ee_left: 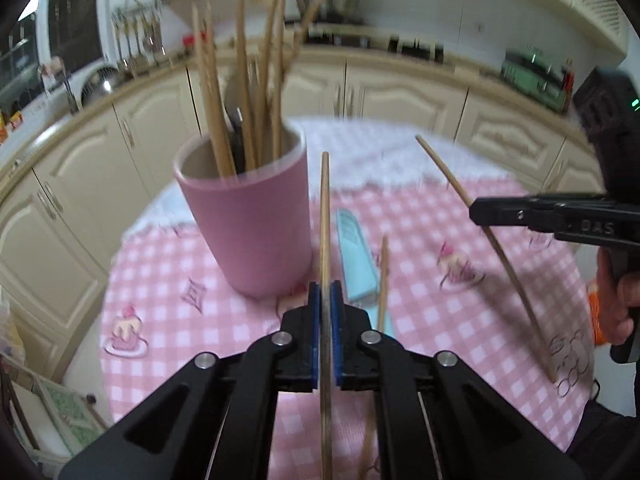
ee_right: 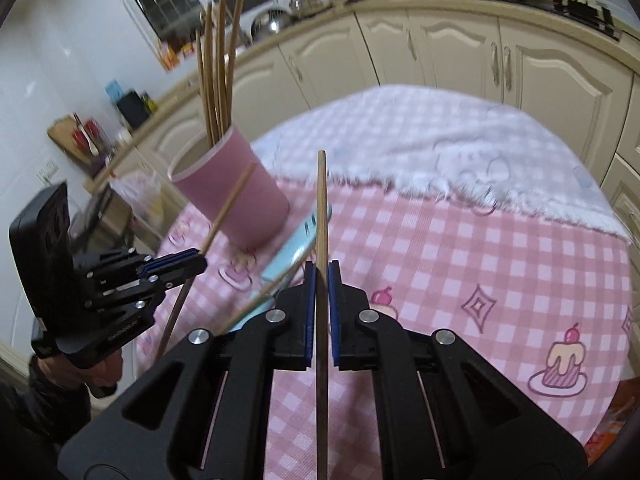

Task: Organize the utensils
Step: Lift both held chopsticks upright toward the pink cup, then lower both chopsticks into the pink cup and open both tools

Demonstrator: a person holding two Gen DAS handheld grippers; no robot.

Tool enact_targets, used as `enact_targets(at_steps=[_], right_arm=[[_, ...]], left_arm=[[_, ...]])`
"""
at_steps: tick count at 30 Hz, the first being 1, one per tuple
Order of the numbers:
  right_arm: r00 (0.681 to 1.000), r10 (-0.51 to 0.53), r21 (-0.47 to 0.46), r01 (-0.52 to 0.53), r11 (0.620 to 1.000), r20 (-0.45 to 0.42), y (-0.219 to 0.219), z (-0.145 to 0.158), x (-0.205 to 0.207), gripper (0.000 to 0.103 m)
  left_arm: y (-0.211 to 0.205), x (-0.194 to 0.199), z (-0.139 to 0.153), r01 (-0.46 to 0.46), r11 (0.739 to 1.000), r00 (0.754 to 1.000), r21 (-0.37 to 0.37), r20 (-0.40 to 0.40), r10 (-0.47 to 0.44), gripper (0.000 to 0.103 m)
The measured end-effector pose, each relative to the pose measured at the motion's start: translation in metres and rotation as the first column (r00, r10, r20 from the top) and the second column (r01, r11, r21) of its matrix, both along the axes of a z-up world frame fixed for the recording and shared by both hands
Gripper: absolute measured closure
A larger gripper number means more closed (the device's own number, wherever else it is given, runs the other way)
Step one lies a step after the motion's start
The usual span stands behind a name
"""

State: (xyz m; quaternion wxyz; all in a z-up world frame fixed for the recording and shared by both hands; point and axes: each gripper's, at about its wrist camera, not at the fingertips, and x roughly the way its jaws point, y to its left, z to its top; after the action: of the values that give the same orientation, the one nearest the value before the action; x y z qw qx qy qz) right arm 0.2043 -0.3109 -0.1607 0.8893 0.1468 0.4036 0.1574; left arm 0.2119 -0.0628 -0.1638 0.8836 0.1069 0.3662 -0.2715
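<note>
Chopsticks — 1 pinched in each hand-held gripper, left [ee_left: 326, 300] and right [ee_right: 321, 280] — hover near the pink cup [ee_left: 248, 216]; a tilted entry could snag the crowded sticks and tip it.

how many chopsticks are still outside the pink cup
3. One is clamped in the left tool, one in the right tool, and one loose chopstick lies on the tablecloth beside the light blue case. Others may be hidden behind the pink cup.
</note>
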Motion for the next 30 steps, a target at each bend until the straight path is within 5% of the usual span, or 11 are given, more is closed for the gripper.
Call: enact_targets(at_steps=[9, 21, 30], right_arm=[[0.991, -0.024, 0.065, 0.015, 0.998, 0.134, -0.006, 0.036, -0.006, 0.097], [0.967, 0.014, 0.069, -0.033, 0.997, 0.256, 0.009, 0.078, 0.001, 0.097], [0.926, 0.050, 0.061, -0.078, 0.995, 0.375, 0.024, 0.129, 0.009, 0.097]], left_arm=[[0.012, -0.011, 0.048, -0.034, 0.981, 0.981, -0.189, 0.180, 0.069, 0.098], [0.034, 0.000, 0.089, -0.106, 0.923, 0.944, -0.371, 0.255, 0.211, 0.098], [0.037, 0.017, 0.124, -0.111, 0.896, 0.907, -0.430, 0.325, 0.269, 0.098]])
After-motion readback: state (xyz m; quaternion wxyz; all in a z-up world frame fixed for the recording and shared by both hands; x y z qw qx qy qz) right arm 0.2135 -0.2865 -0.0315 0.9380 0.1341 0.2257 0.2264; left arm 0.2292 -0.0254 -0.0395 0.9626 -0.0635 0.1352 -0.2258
